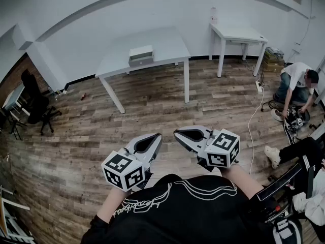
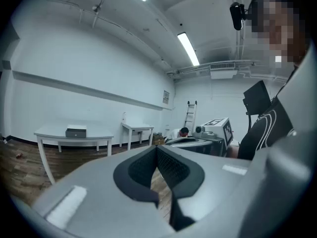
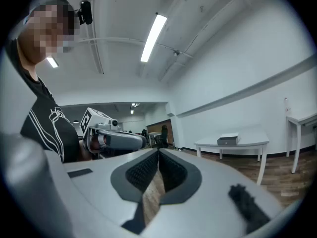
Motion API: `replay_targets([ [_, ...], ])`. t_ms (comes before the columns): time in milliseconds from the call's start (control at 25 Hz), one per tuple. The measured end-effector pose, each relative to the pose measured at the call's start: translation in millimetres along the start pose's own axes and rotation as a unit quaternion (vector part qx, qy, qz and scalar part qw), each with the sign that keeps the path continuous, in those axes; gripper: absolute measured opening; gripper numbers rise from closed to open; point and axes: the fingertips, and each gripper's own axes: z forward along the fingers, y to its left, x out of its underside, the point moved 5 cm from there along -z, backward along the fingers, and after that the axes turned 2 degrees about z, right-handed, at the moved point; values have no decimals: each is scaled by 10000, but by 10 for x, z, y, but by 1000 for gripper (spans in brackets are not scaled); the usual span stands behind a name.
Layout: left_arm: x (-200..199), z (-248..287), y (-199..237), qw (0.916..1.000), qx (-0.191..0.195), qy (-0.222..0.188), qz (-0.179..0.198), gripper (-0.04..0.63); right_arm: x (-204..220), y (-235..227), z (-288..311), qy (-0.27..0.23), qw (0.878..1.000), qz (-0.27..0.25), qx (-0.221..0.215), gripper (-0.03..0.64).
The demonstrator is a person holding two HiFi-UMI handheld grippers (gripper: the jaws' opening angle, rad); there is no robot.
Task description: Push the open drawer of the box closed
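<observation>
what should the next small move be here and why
Probably step toward the white table: the box sits on it far across the floor, out of reach. The left gripper and right gripper are both shut and empty, so nothing needs setting down first.

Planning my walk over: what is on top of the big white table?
Only a small box sits on the table, toward its middle. The box's top covers whatever is inside, and its drawer cannot be made out from here.
</observation>
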Motion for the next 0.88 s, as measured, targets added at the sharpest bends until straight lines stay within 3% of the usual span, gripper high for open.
replay_targets([
  [480,207,104,108,9998,-58,18,-205,6,210,-177,123,35,9998,116,-175,11],
  [880,210,677,1301,9980,-125,266,-566,6,201,-1230,940,160,9987,487,-20,11],
])
